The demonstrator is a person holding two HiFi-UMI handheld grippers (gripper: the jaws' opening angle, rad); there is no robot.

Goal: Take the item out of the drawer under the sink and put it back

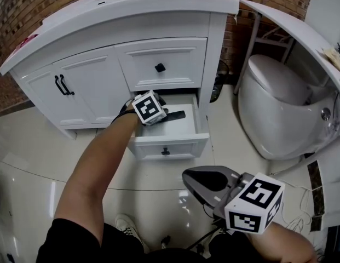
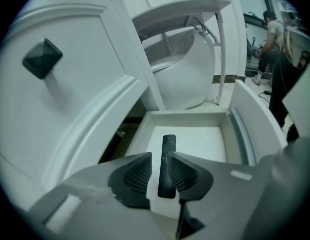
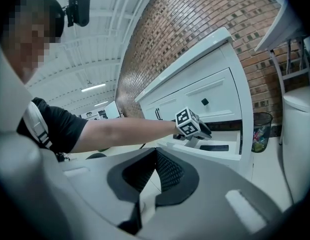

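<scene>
The bottom drawer (image 1: 168,142) under the sink stands pulled out. A slim black remote (image 1: 178,114) is the item, pointing right over the drawer's white floor. My left gripper (image 1: 165,114) reaches down into the drawer, shut on the remote's near end. In the left gripper view the remote (image 2: 167,151) runs lengthwise between the two ribbed pads (image 2: 182,174) of the left gripper (image 2: 159,171), above the drawer floor (image 2: 204,144). The right gripper view shows the remote (image 3: 213,147) level in the drawer. My right gripper (image 1: 187,175) hangs low over the floor, well in front of the drawer, shut and holding nothing (image 3: 155,156).
The upper drawer (image 1: 159,67) with a black knob is closed just above the left gripper. Cupboard doors (image 1: 63,85) sit to its left. A white toilet (image 1: 279,108) stands right of the vanity, with a waste bin (image 3: 262,126) between them. The glossy floor holds the person's shoe (image 1: 128,226).
</scene>
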